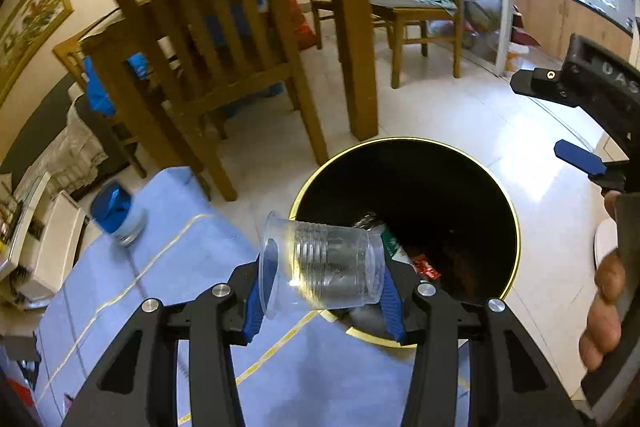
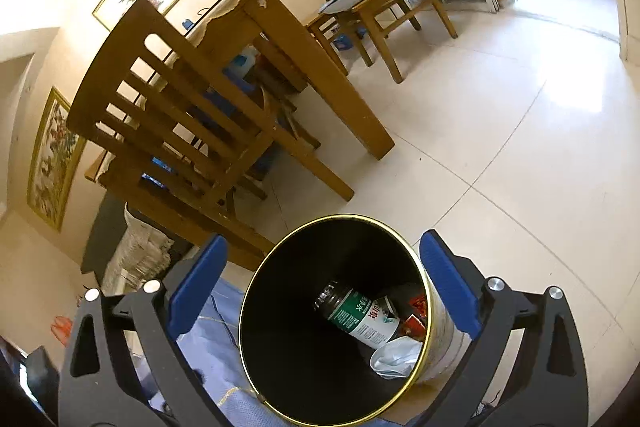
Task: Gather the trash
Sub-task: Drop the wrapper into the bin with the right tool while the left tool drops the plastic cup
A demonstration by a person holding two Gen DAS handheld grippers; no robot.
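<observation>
Clear plastic cup [image 1: 320,263], lying on its side, is pinched between the blue pads of the left gripper [image 1: 320,297], with its open mouth toward nine o'clock and its base toward three o'clock. One finger presses near the rim and the other near the base, so the grip runs along the cup's length. The cup hangs above the near edge of a black trash bin [image 1: 508,211] with a gold rim, partly over the blue cloth on the table [image 1: 120,307]. To drop it cleanly, the left gripper likely needs to travel a little toward one o'clock so the whole cup clears the rim, then open its fingers. The thin cup may deform if squeezed harder. The right gripper [image 2: 324,287] is spread wide and holds nothing, with the bin's opening between its fingers. Inside the bin lie a green-labelled bottle [image 2: 360,315], a red wrapper and crumpled white paper.
</observation>
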